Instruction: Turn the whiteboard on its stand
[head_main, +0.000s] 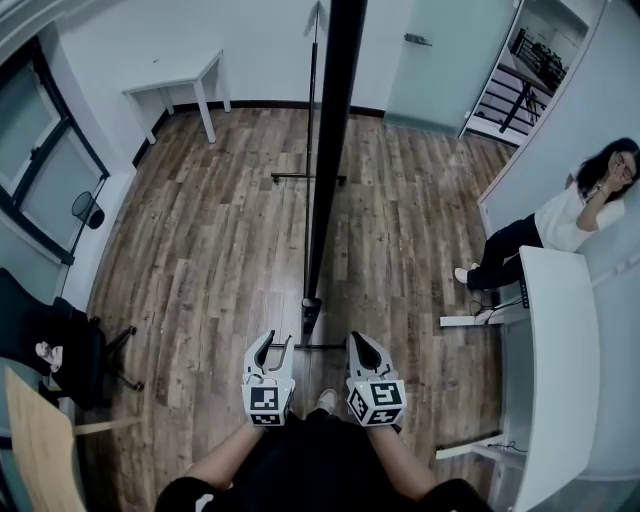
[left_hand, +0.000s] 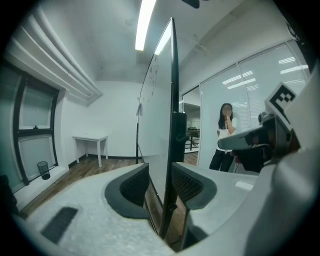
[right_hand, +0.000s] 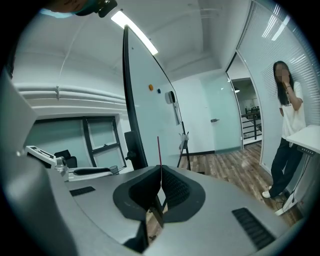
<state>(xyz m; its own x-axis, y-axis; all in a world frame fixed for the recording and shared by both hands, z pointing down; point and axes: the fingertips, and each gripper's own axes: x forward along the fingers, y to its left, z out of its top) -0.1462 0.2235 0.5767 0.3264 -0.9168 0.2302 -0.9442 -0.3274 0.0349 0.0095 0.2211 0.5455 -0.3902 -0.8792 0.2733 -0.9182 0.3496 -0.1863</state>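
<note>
The whiteboard (head_main: 328, 150) stands on its wheeled stand (head_main: 310, 322) and shows edge-on from above as a long black bar. My left gripper (head_main: 270, 340) hangs just left of its near end, and my right gripper (head_main: 360, 340) just right of it. In the left gripper view the jaws of my left gripper (left_hand: 160, 187) are open, and the board's black frame edge (left_hand: 173, 125) lines up with the gap without being pressed. My right gripper (right_hand: 160, 192) has its pads together, with a thin red sliver (right_hand: 159, 155) rising from them. The whiteboard (right_hand: 150, 115) stands to that gripper's left.
A person (head_main: 560, 220) leans on the right wall beside a white desk (head_main: 555, 350). A small white table (head_main: 180, 80) stands at the back left. An office chair (head_main: 60, 345) and a wastebasket (head_main: 88, 208) are along the left window wall. Wooden floor surrounds the stand.
</note>
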